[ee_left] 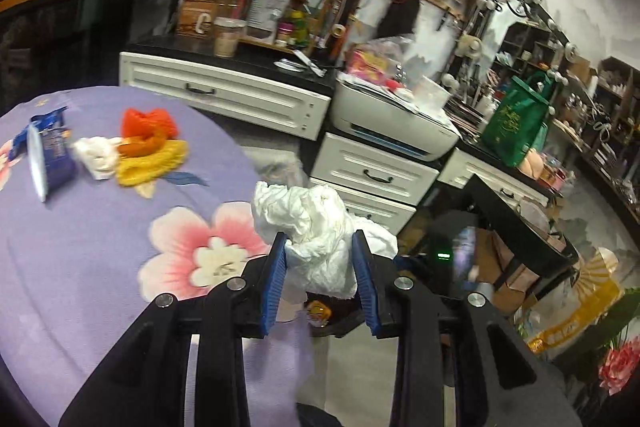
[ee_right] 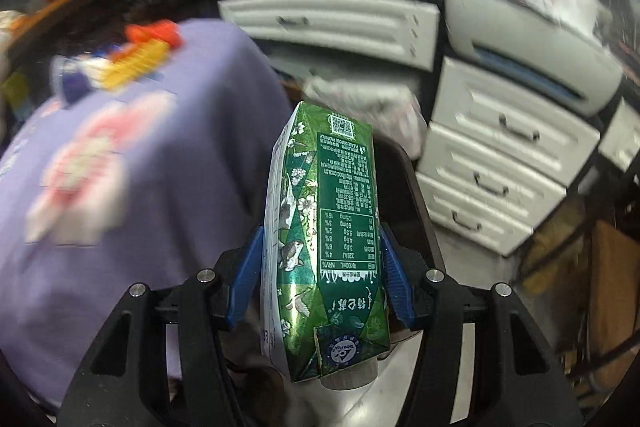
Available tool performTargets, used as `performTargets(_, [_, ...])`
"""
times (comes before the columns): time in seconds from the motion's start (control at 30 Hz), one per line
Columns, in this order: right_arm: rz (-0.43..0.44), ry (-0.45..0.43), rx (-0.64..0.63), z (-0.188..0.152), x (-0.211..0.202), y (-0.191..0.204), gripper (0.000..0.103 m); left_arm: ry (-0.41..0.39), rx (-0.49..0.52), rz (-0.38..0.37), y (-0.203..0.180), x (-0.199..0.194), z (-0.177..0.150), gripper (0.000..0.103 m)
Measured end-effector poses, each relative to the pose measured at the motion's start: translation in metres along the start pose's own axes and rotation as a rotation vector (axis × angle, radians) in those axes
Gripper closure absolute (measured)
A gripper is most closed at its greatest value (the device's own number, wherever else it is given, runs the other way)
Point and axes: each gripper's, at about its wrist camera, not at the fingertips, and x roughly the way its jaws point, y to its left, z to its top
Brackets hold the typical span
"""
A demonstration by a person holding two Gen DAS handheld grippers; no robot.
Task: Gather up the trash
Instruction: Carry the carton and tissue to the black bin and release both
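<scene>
On my far left, on the purple flowered cloth (ee_left: 80, 247) of the round table, lies a blue wrapper (ee_left: 52, 151) with a white strip across it. Just beside it sits a small white wad (ee_left: 98, 155), touching a yellow knit piece (ee_left: 154, 163) with an orange one (ee_left: 148, 125) on top. All of that is well apart from my tools.

My left gripper (ee_left: 322, 255) pinches a crumpled white tissue (ee_left: 316, 223); the blue pads (ee_left: 274, 287) press into its sides, and the paper bulges up and out past the fingertips. It hangs off the table's edge, over the gap between the table and the white drawers (ee_left: 372, 175). Below it I catch a dark round rim with something orange-yellow inside, but I cannot tell what it is.

Further right a white printer (ee_left: 392, 119) sits on top of the drawers with papers heaped on it, then a green bag (ee_left: 516, 123) on the black counter. Cluttered shelves run behind.

My right gripper (ee_right: 322, 267) clamps a green carton (ee_right: 328, 227) between its blue pads (ee_right: 248, 275), one pad on each broad side. The carton stands on end along the fingers, print upside down, its capped end towards me. It is beside the table edge, above a dark curved rim (ee_right: 416, 195) that looks like a bin, though the view is blurred. In that view the table lies to the left, with the same orange and yellow pieces smeared at its far side, and the drawers to the right.
</scene>
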Motion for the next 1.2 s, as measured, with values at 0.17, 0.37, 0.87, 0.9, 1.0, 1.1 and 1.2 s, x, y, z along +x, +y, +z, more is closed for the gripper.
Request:
performTargets(0.17, [-0.024,0.106,0.039,-0.006,0.058,-0.013,0.047,0.026,0.038,-0.029,-0.026,0.022,-0.002,0.07])
performTargets(0.37, [-0.034,0.209,0.072,-0.02,0.113,-0.021,0.047,0.08,0.062,-0.032,-0.038,0.048,-0.009,0.07])
performTargets(0.87, [-0.08,0.201,0.041,-0.034,0.115,-0.012,0.032,0.143,0.061,-0.013,-0.038,0.079,-0.018,0.07])
performTargets(0.9, [-0.08,0.19,0.045,-0.035,0.108,-0.015,0.032,0.145,0.063,-0.01,-0.038,0.082,-0.018,0.07])
performTargets(1.0, [-0.085,0.145,0.039,-0.039,0.08,-0.02,0.032,0.172,0.064,-0.009,-0.039,0.097,-0.017,0.07])
performTargets(1.1, [-0.091,0.103,0.04,-0.045,0.047,-0.027,0.032,0.202,0.073,0.013,-0.042,0.121,-0.02,0.07])
performTargets(1.2, [-0.114,0.069,0.041,-0.054,0.014,-0.037,0.032,0.236,0.077,0.026,-0.042,0.142,-0.025,0.07])
